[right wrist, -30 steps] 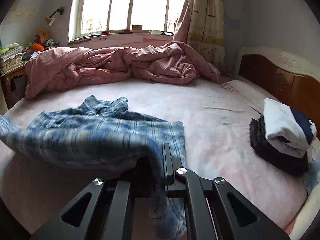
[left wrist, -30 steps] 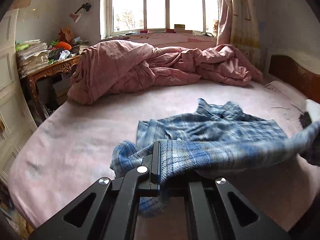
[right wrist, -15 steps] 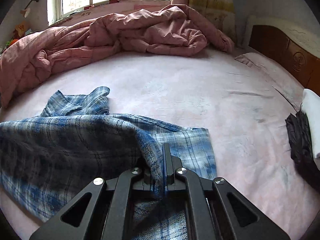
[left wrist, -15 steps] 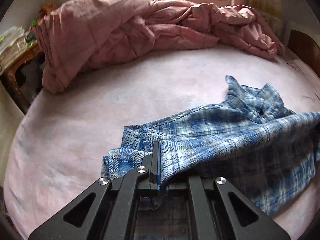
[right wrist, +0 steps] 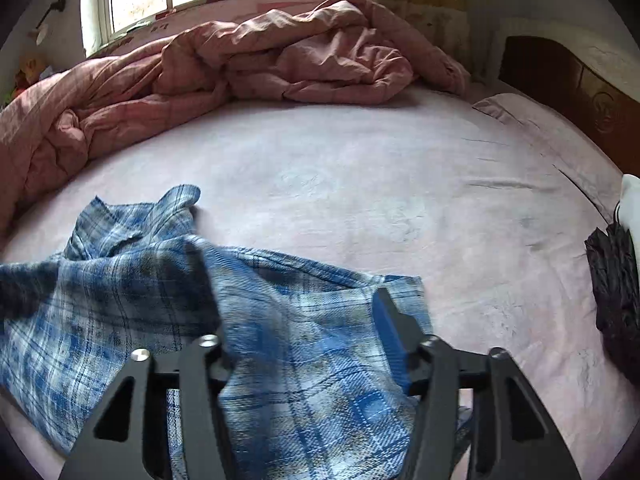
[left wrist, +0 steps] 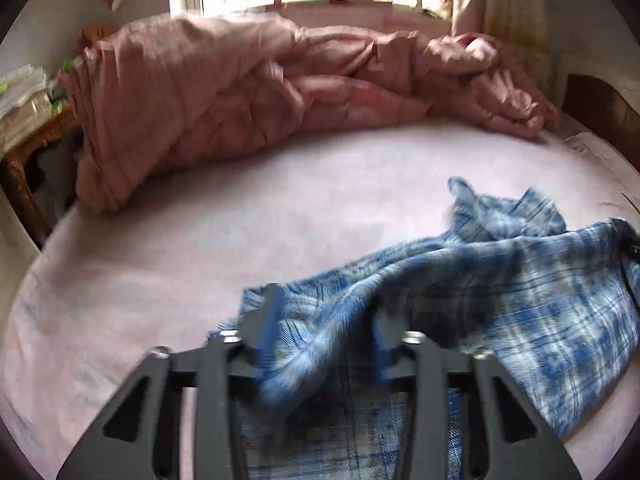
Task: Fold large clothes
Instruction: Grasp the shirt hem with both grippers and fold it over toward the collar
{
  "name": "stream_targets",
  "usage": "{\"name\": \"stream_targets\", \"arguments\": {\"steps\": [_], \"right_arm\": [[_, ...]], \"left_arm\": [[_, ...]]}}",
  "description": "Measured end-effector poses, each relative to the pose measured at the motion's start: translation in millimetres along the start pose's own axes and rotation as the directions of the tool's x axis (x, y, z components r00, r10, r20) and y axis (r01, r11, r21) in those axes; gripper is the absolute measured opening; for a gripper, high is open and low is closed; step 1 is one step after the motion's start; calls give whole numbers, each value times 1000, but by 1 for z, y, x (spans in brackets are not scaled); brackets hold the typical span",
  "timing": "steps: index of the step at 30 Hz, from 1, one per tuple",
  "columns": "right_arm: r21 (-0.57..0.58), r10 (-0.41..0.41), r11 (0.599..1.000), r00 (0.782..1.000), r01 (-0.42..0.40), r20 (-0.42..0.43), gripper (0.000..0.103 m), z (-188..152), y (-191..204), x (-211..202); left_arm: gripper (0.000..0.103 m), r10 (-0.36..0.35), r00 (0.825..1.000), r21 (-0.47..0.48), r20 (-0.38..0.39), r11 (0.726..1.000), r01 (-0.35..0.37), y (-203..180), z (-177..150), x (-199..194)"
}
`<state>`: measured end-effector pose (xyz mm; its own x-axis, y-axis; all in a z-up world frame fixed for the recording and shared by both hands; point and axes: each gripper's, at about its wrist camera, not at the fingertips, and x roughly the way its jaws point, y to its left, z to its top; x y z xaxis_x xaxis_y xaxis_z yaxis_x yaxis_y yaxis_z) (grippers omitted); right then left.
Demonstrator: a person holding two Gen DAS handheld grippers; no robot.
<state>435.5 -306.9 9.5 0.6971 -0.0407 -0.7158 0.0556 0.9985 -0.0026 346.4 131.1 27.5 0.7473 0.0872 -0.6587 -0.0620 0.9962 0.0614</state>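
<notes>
A blue plaid shirt (left wrist: 500, 280) lies crumpled on the pink bed sheet (left wrist: 180, 248), its near half folded over toward its collar. My left gripper (left wrist: 326, 320) hangs low over the shirt's left edge. Its jaws are opening, and loose cloth drapes between them with no pad pressing on it. In the right wrist view the shirt (right wrist: 120, 280) fills the lower left. My right gripper (right wrist: 300, 320) is over its right edge, jaws also opening. Slack cloth lies between its fingers and covers the left one.
A rumpled pink duvet (left wrist: 240, 92) is heaped along the far side of the bed under the window. A stack of folded dark and white clothes (right wrist: 616, 272) sits at the right edge, near the wooden headboard (right wrist: 560, 80). A cluttered side table (left wrist: 24, 96) stands at left.
Both grippers carried the shirt's edge forward and down over the rest of the shirt. Their jaws, shut on the cloth before, now stand apart and the cloth hangs loose.
</notes>
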Motion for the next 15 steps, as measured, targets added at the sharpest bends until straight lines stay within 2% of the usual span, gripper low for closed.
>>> {"name": "stream_targets", "arguments": {"steps": [2,4,5,7,10,15], "right_arm": [[9,41,999,999,-41,6,65,0,-10,-11],[21,79,997,997,-80,22,66,-4,-18,-29],[26,94,995,994,-96,56,71,-8,-21,-42],[6,99,995,988,-100,118,77,-15,-21,-63],[-57,105,994,986,-99,129,78,-17,-14,-82],[-17,164,986,968,-163,192,79,-27,-23,-115]], "left_arm": [[60,23,998,4,50,1000,-23,4,1,-21],[68,4,997,-22,81,1000,-2,11,0,-39],[71,-5,995,-40,98,999,9,15,-1,-47],[73,-12,993,-82,121,996,22,24,-5,-58],[74,-15,992,-124,122,992,30,30,-15,-65],[74,-4,998,-133,69,991,13,28,-33,-57]]}}
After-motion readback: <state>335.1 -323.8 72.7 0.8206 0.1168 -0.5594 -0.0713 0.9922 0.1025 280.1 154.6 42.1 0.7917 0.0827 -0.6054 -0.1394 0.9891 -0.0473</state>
